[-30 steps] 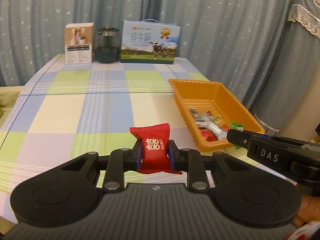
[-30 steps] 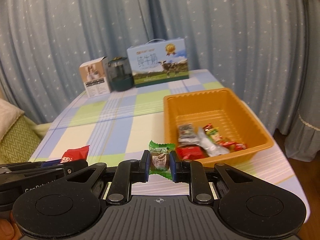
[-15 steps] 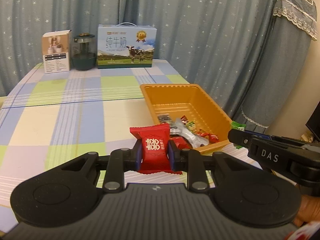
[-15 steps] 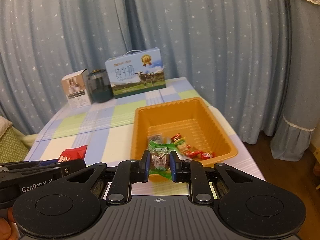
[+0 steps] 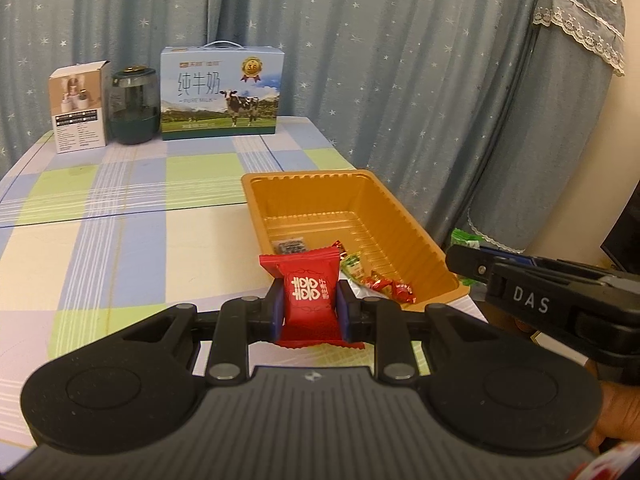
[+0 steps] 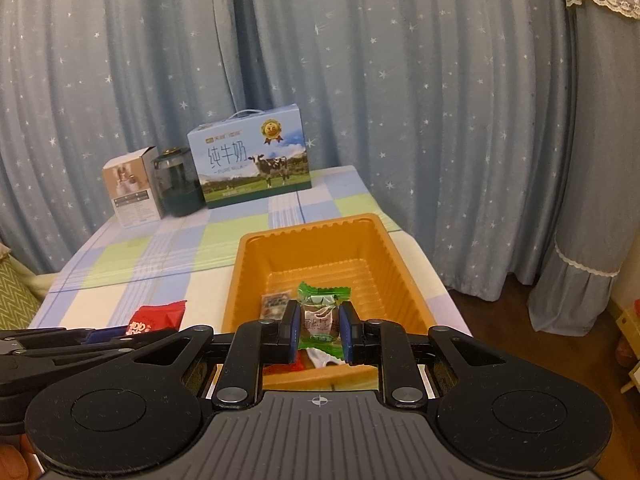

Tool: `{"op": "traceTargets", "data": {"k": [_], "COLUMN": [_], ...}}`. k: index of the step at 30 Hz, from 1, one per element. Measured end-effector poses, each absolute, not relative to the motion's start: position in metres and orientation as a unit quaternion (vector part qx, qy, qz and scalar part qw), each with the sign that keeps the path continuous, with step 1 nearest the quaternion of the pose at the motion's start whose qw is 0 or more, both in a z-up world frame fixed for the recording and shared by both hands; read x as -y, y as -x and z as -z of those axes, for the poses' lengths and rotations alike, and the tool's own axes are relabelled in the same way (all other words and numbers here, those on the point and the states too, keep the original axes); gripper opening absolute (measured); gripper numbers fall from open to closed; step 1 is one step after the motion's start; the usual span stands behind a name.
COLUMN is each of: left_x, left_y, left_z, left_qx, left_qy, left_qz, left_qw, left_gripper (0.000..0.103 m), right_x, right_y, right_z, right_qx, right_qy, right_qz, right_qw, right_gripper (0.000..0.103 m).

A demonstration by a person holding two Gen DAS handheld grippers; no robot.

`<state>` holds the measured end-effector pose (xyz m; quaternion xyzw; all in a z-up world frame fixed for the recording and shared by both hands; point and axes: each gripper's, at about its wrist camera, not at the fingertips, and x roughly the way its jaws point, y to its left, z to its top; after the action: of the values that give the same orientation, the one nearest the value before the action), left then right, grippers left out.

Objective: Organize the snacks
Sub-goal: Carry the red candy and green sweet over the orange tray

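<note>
Left gripper clamped on red packet, blue pads pressing both sides, packet upright with crimped edges above and below the pads. Held just near and left of orange tray, over the checked cloth by the tray's near left corner. Right gripper clenched on green candy, wrapper ends flaring above and below the pads, held over the tray's near end. In the left view, right gripper reaching in from the right past the tray's near right corner, green wrapper showing at its tip. Lying in the tray's near half: dark sachet, small red candies, a green-wrapped piece; far half bare. Tray near the table's right edge. At the far edge, left to right: small box, dark green jar, milk carton, jar just beside both. Behind, blue starred curtain. Far right, lace-trimmed cover.
</note>
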<state>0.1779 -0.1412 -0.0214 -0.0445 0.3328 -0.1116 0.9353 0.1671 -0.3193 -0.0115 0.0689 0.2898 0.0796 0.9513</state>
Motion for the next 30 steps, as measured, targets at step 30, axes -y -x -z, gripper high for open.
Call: {"op": "traceTargets", "data": {"k": [30], "left_x": [0.167], "left_y": [-0.270], "left_z": [0.055], "left_qx": [-0.357], "left_qy": [0.063], "left_qz": [0.134], "left_qw": [0.922], "left_gripper": [0.023], "right_x": [0.337], "right_y": [-0.263], "right_z": [0.048], "right_qx": [-0.335], "right_qy": [-0.051], "right_qz": [-0.083], "right_qw": [0.937], "right_gripper": [0.021]}}
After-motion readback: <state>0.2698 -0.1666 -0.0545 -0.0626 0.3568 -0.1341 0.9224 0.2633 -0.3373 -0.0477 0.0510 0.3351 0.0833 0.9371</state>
